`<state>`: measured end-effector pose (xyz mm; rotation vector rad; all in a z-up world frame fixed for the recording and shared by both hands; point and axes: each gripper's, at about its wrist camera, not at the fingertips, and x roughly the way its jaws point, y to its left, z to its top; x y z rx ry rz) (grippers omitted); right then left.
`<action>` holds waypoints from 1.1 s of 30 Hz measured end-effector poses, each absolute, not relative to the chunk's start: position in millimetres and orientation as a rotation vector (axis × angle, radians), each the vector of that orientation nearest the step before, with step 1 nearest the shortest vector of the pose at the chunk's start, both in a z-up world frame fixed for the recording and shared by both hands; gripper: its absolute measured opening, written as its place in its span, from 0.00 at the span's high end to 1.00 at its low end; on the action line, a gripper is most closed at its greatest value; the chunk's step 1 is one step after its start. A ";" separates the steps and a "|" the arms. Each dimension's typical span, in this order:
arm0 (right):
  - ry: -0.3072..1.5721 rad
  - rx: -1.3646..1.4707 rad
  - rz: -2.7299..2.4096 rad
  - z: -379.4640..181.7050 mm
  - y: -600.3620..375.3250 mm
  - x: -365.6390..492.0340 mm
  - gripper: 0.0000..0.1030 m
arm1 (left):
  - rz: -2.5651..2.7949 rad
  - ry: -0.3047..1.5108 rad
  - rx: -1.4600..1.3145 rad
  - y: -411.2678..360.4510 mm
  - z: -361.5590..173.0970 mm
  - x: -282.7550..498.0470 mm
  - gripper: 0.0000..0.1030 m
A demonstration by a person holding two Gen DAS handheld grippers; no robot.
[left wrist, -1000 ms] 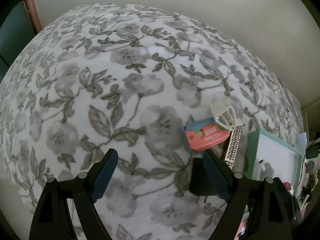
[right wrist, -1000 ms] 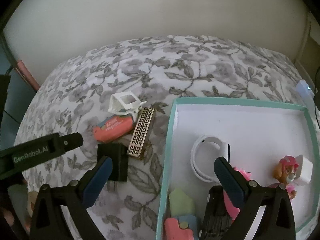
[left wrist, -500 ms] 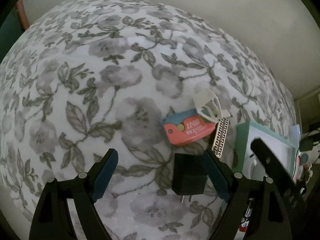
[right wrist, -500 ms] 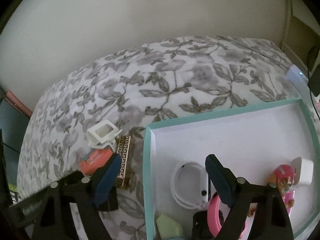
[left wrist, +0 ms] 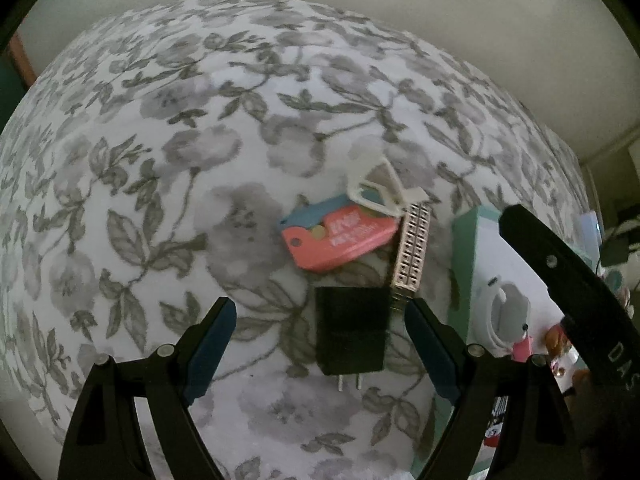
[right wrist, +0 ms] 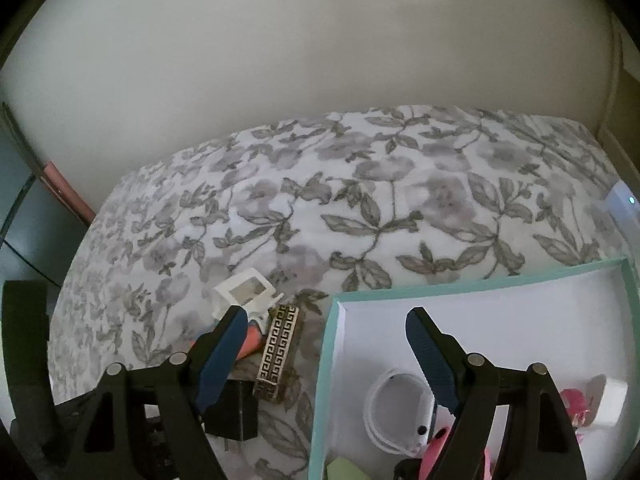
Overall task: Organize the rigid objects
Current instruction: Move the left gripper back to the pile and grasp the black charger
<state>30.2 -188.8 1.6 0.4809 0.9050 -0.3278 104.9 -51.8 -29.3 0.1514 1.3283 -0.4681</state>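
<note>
On the floral bedspread (left wrist: 200, 160) lie a black charger plug (left wrist: 352, 328), a coral tag card (left wrist: 340, 242), a white plastic frame (left wrist: 374, 188) and a gold patterned bar (left wrist: 412, 252). My left gripper (left wrist: 318, 306) is open and points down, with the charger in line between its fingers, untouched. My right gripper (right wrist: 326, 314) hovers over the left rim of the teal box (right wrist: 480, 282); its jaws are closing a little with nothing between them. The patterned bar (right wrist: 280, 344) and the charger (right wrist: 232, 412) lie just left of the box.
Inside the box are a white ring (right wrist: 396, 412), a pink ring (right wrist: 436, 444), a white cube (right wrist: 612, 400) and other small items. A plain wall runs behind the bed. The right gripper's black body (left wrist: 560, 280) crosses the left wrist view.
My left gripper has shifted right, so the charger now sits between its fingers. My right gripper has pulled back and up from the box, jaws slightly narrower.
</note>
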 end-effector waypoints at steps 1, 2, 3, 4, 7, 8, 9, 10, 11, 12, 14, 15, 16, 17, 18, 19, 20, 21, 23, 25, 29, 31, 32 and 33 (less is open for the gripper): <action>0.902 0.481 -0.331 1.6 -190.2 28.6 0.19 | -0.473 1.327 0.165 -54.8 -29.7 103.3 0.16; 0.897 0.477 -0.337 2.4 -191.0 27.0 0.19 | -0.479 1.329 0.183 -58.5 -31.0 101.2 0.16; 0.891 0.471 -0.346 3.4 -191.5 26.0 0.19 | -0.483 1.331 0.192 -60.4 -32.2 100.0 0.16; 0.887 0.467 -0.351 4.4 -191.8 25.2 0.19 | -0.487 1.334 0.199 -62.2 -33.4 99.2 0.16; 0.871 0.471 -0.339 6.1 -192.9 24.1 0.18 | -0.497 1.339 0.218 -66.8 -36.3 96.8 0.16; 0.870 0.479 -0.333 5.7 -193.7 24.4 0.18 | -0.497 1.339 0.222 -67.9 -37.0 96.6 0.16; 0.872 0.483 -0.331 5.3 -194.2 24.7 0.18 | -0.497 1.341 0.224 -68.4 -37.7 96.3 0.16; 0.873 0.484 -0.334 5.0 -194.4 24.6 0.18 | -0.498 1.343 0.225 -69.1 -38.4 96.5 0.16; 0.885 0.478 -0.356 4.2 -194.6 25.1 0.18 | -0.498 1.345 0.224 -69.1 -38.7 96.8 0.16; 0.895 0.467 -0.377 3.5 -194.4 25.6 0.18 | -0.497 1.346 0.223 -69.0 -38.8 97.1 0.16; 0.899 0.461 -0.382 3.2 -194.1 25.2 0.18 | -0.497 1.347 0.225 -69.9 -38.7 97.2 0.19; 0.899 0.464 -0.382 3.1 -194.2 24.8 0.18 | -0.500 1.349 0.225 -69.2 -38.7 96.4 0.23; 0.900 0.466 -0.383 2.9 -194.2 24.7 0.18 | -0.504 1.355 0.224 -69.7 -39.5 96.6 0.28; 0.899 0.467 -0.382 3.0 -194.2 24.7 0.18 | -0.504 1.361 0.224 -71.0 -41.8 96.0 0.29; 0.898 0.469 -0.383 3.5 -193.9 25.0 0.19 | -0.503 1.365 0.226 -71.1 -43.2 95.1 0.29; 0.898 0.470 -0.383 3.5 -193.8 24.7 0.19 | -0.504 1.367 0.229 -70.6 -44.3 93.9 0.30; 0.897 0.471 -0.383 3.8 -193.6 24.8 0.19 | -0.508 1.369 0.230 -71.0 -44.9 93.0 0.36; 0.895 0.474 -0.380 4.3 -193.4 24.7 0.19 | -0.514 1.372 0.230 -71.7 -45.5 92.2 0.39; 0.895 0.483 -0.371 4.9 -192.0 25.3 0.19 | -0.526 1.380 0.234 -72.9 -48.1 89.8 0.47; 0.898 0.498 -0.357 4.7 -190.5 26.4 0.18 | -0.537 1.386 0.235 -74.1 -50.1 87.6 0.55; 0.910 0.500 -0.352 2.8 -185.3 30.0 0.22 | -0.549 1.390 0.223 -74.0 -52.9 86.0 0.58; 0.916 0.498 -0.344 1.8 -182.1 32.0 0.26 | -0.551 1.396 0.198 -70.1 -53.5 88.4 0.58; 0.923 0.494 -0.338 0.9 -179.4 33.9 0.27 | -0.542 1.398 0.184 -66.7 -54.1 90.3 0.58; 0.929 0.490 -0.331 0.1 -176.7 35.6 0.29 | -0.532 1.398 0.176 -62.1 -53.8 92.6 0.58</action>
